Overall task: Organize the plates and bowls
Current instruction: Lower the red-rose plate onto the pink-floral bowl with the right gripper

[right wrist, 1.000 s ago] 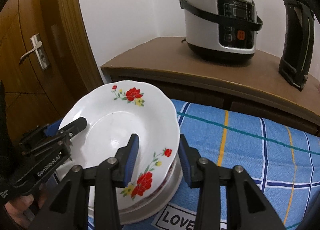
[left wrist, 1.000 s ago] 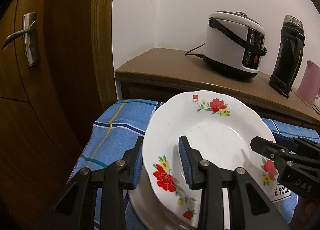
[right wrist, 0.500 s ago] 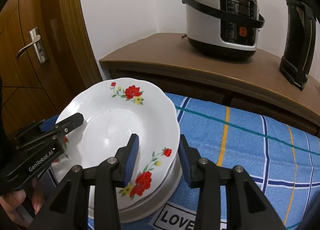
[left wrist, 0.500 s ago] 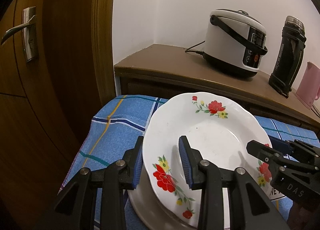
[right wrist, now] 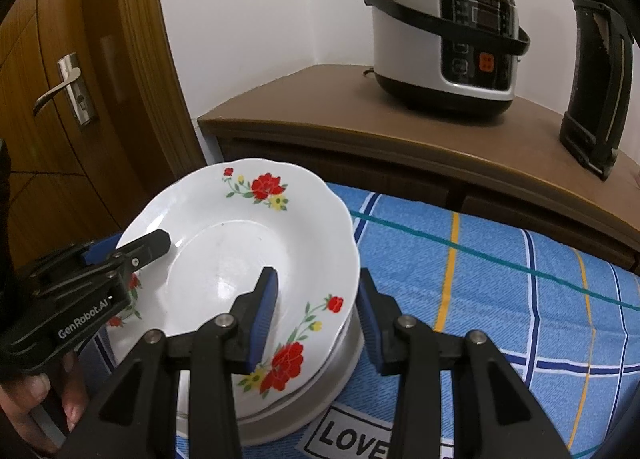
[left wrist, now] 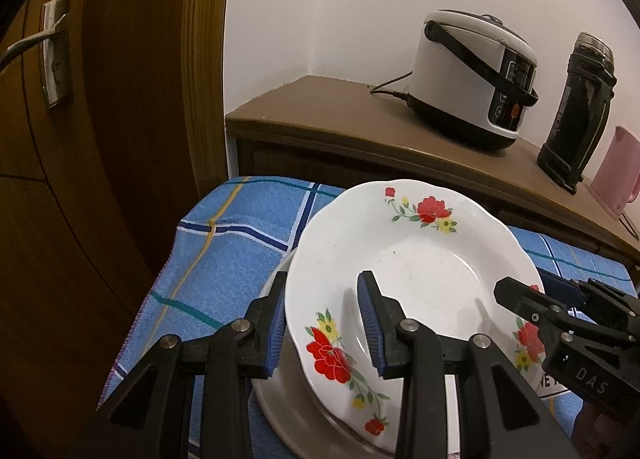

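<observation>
- Right, my left tool (left wrist: 322, 287) straddles the near-left rim of the flowered plate (left wrist: 420, 271). One pad sits outside the edge and the other inside the well, and it looks clamped on the sloping wall.
- My right tool (right wrist: 317, 279) does the same on the opposite rim, with one pad in the well and the other against the outer edge. That grip also reads as closed on the plate, though I can't be sure how hard either pad presses.
- The plate lies between the two tools. It rests on, or just above, a plain white dish (right wrist: 344, 359) directly beneath it, and it looks slightly tilted rather than flat.
- The step in hand, as I judge it, is seating this plate squarely on the stack.
- To do that well I'd keep both wrists level with each other, so neither rim dips first.
- I'd centre the plate over the dish below, then lower it until the foot settles.
- I'd release both sides together. If one tool lets go alone, the other could lever the plate up and skid it off the stack.
- I'd draw the inner pads up and out of the well, not sideways, so that they don't drag on the glaze.
- Beyond the stack, the checked cloth (right wrist: 500, 299) on the tabletop may bunch or slide, so I'd avoid pushing sideways.
</observation>
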Demonstrator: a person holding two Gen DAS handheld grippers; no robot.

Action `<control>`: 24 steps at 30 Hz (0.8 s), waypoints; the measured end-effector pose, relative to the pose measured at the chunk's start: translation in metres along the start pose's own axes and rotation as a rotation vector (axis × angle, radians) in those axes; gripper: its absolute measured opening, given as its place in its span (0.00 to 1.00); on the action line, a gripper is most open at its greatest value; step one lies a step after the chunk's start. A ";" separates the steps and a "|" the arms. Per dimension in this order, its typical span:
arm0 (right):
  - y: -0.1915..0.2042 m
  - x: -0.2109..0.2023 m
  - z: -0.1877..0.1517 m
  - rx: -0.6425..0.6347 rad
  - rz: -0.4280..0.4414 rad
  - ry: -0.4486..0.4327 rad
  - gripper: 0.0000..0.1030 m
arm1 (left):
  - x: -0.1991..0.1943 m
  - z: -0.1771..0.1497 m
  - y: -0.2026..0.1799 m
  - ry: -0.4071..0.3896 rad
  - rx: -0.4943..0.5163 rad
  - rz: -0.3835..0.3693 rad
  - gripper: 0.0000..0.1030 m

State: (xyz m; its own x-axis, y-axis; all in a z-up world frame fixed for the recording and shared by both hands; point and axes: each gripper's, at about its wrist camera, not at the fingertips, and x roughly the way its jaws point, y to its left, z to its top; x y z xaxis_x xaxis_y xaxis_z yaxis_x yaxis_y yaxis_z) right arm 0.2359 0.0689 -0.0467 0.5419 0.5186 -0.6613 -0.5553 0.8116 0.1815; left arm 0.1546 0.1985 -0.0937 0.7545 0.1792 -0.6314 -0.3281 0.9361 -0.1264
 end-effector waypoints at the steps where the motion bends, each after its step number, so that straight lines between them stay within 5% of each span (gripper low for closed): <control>1: 0.000 0.000 0.000 -0.002 -0.001 0.000 0.39 | 0.000 0.000 0.000 -0.001 0.000 0.000 0.36; 24: 0.002 -0.002 -0.004 -0.018 0.000 0.004 0.39 | -0.003 -0.001 0.003 -0.001 -0.007 -0.023 0.36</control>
State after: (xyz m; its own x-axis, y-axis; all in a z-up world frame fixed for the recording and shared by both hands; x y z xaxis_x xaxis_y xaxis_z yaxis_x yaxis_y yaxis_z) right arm 0.2312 0.0683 -0.0475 0.5397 0.5176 -0.6639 -0.5665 0.8067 0.1683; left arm 0.1507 0.2007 -0.0926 0.7622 0.1580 -0.6278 -0.3150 0.9377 -0.1466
